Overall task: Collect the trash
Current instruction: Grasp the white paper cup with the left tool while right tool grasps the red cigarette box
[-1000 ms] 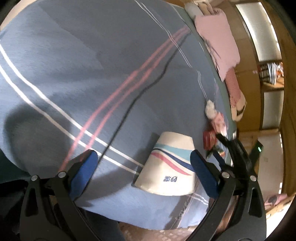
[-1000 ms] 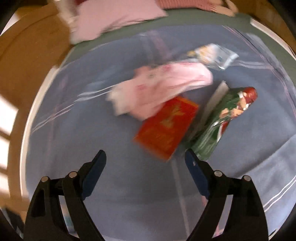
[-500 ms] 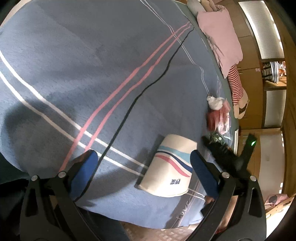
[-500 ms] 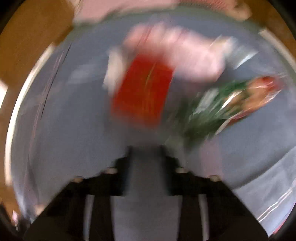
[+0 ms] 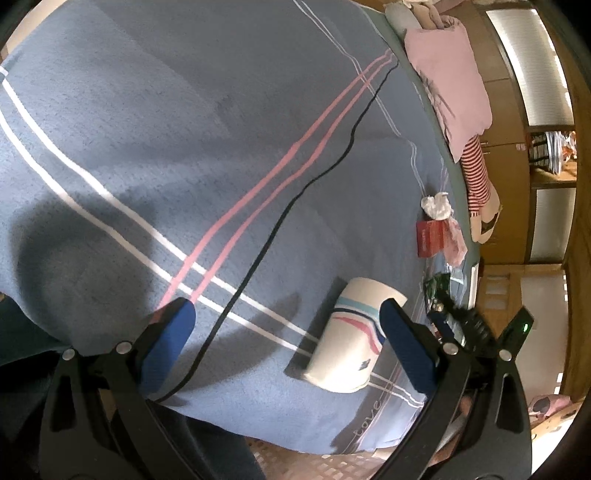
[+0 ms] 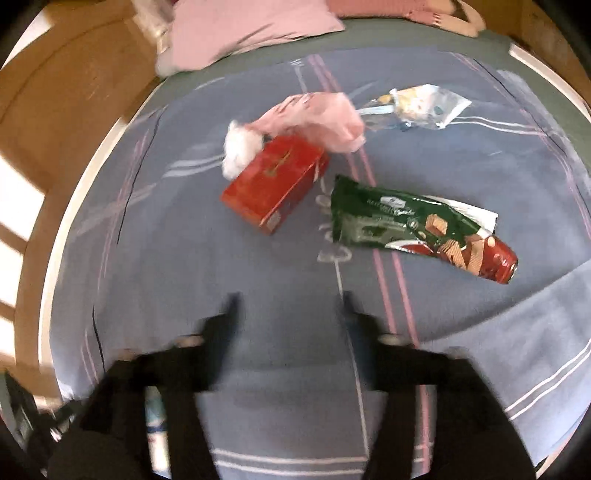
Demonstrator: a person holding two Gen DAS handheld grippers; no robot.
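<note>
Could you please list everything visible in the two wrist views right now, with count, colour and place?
Bedspread: one, blue with pink, white and dark stripes, covering the bed.
Paper cup: one, white with blue and red swooshes, lying on its side near the bed edge.
Box: one, red, mid-bed.
Snack wrapper: one, green and red, right of the box.
Tissue: one, white, crumpled, touching the box.
Plastic bag: one, pink, behind the box.
Clear packet: one, transparent, farthest back.
Pillow: one, pink, at the bed head.
Left gripper: black, blue pads, open.
Right gripper: black, blurred, open.
</note>
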